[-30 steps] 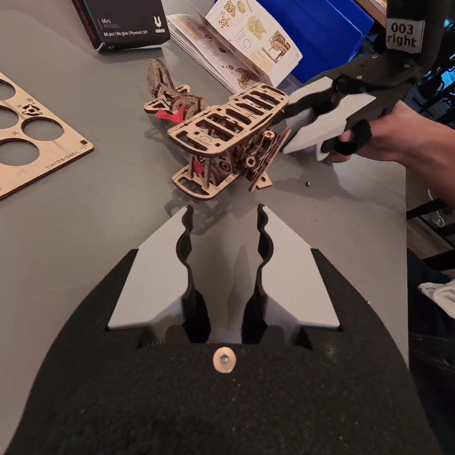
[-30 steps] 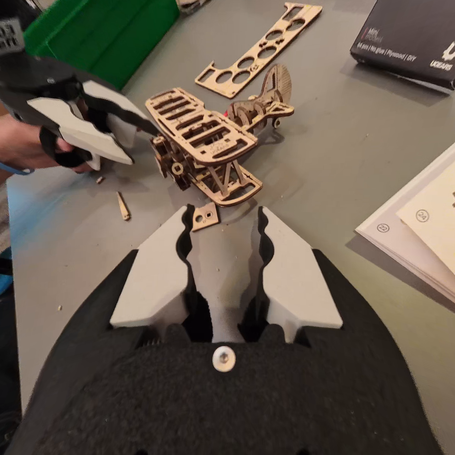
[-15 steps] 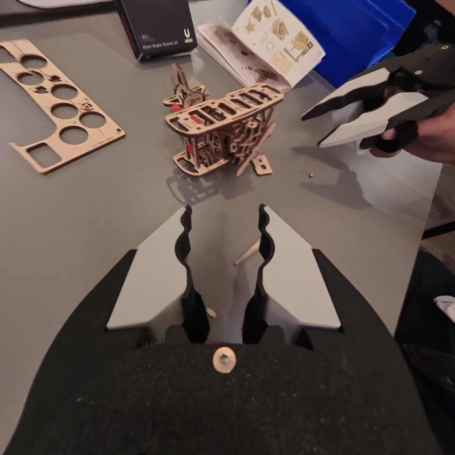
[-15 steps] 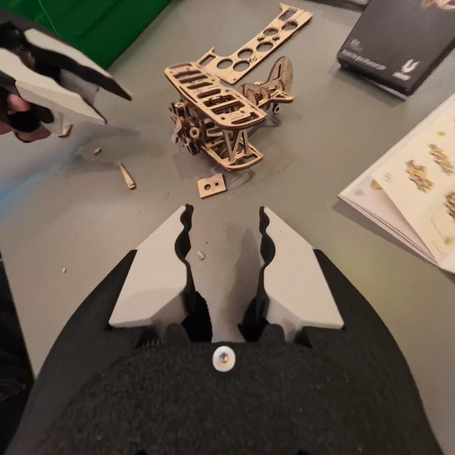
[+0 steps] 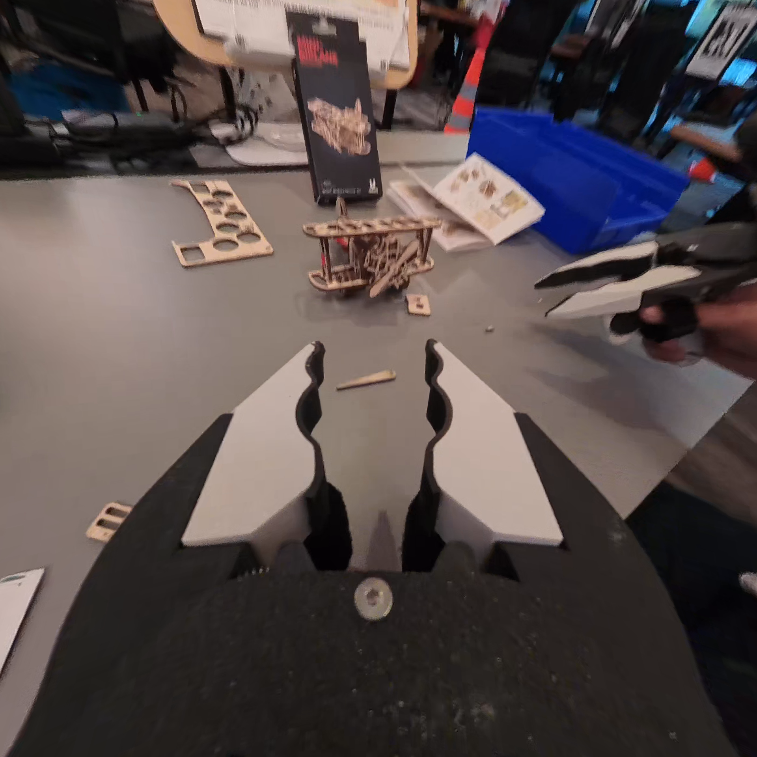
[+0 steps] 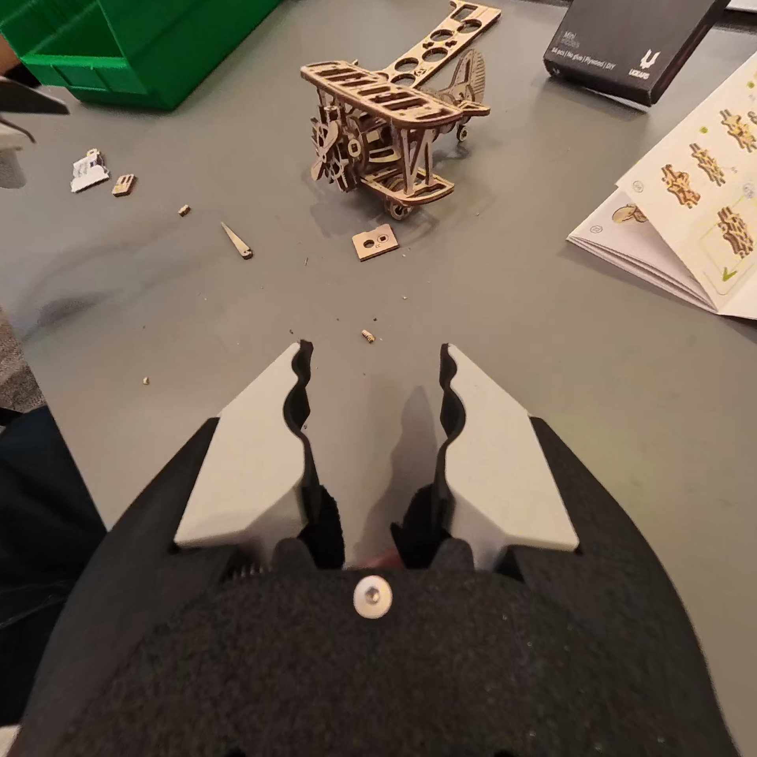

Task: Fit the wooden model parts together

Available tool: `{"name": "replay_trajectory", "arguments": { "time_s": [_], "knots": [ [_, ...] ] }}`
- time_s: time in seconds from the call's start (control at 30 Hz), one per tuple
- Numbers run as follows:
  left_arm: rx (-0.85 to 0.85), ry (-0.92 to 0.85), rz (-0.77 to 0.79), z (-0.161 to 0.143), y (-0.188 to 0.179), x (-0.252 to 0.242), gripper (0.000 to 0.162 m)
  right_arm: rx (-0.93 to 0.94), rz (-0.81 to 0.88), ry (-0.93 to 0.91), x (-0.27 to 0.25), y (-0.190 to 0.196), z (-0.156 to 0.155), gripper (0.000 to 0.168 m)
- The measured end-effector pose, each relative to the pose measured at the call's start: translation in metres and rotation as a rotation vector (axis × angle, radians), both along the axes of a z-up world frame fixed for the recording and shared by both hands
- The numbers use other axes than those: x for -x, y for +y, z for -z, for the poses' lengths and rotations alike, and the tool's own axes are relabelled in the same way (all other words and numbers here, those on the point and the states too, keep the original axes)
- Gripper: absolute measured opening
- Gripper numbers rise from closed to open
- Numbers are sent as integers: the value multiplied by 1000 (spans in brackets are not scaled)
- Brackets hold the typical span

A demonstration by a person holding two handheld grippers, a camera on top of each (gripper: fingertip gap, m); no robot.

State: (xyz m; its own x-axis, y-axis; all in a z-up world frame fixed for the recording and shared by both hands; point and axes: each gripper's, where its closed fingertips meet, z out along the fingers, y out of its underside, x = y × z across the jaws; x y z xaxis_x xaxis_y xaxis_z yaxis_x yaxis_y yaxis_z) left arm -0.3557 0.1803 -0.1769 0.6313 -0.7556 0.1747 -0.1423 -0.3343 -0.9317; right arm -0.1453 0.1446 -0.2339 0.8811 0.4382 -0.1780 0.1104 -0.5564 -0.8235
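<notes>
A wooden biplane model (image 5: 368, 256) (image 6: 393, 127) stands on the grey table. A small square wooden piece with two holes (image 5: 418, 305) (image 6: 375, 242) lies beside it. A thin tapered wooden sliver (image 5: 366, 379) (image 6: 236, 241) lies nearer me. My left gripper (image 5: 372, 348) is open and empty, well back from the model. My right gripper (image 6: 375, 348) is open and empty, also back from the model. In the left wrist view it shows at the right (image 5: 545, 297), held by a hand.
A punched-out wooden sheet (image 5: 223, 229) (image 6: 446, 41), a black box (image 5: 338, 114) (image 6: 631, 49) and an open instruction booklet (image 5: 471, 209) (image 6: 688, 213) lie around the model. A blue bin (image 5: 573, 180) and a green bin (image 6: 123, 49) stand at the sides. Small scraps (image 6: 123, 184) lie scattered. The thin tapered wooden sliver (image 6: 236, 241) lies around 11 cm away from my left fingertips. The left camera catches it too, in the left wrist view (image 5: 368, 381). From either gripper's tips it is about 15 cm to the wooden biplane model (image 5: 368, 256).
Both grippers have pulled back and away from the model. The right gripper has let go of the upper wing, and the model now stands level and free on the table.
</notes>
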Motion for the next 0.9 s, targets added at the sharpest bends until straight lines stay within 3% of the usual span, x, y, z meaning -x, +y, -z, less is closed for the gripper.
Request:
{"name": "replay_trajectory", "arguments": {
  "time_s": [0.1, 0.43, 0.67, 0.8, 0.9],
  "knots": [
    [74, 52, 9, 16, -1, 2, 48, -2, -15, -21, 4, -2, -1, 63],
    [69, 27, 39, 0, -23, 0, 48, -62, 84, -99, -23, -10, -15, 59],
    [106, 55, 41, 15, -34, 3, 48, -75, 207, -135, -55, 5, -21, 48],
    [91, 40, 2, 23, -24, 1, 44, -40, 289, -151, -88, 13, -13, 48],
    [-4, 34, -97, 22, 1, 3, 40, -38, 374, -48, -110, 24, -15, 47]
  ]
}}
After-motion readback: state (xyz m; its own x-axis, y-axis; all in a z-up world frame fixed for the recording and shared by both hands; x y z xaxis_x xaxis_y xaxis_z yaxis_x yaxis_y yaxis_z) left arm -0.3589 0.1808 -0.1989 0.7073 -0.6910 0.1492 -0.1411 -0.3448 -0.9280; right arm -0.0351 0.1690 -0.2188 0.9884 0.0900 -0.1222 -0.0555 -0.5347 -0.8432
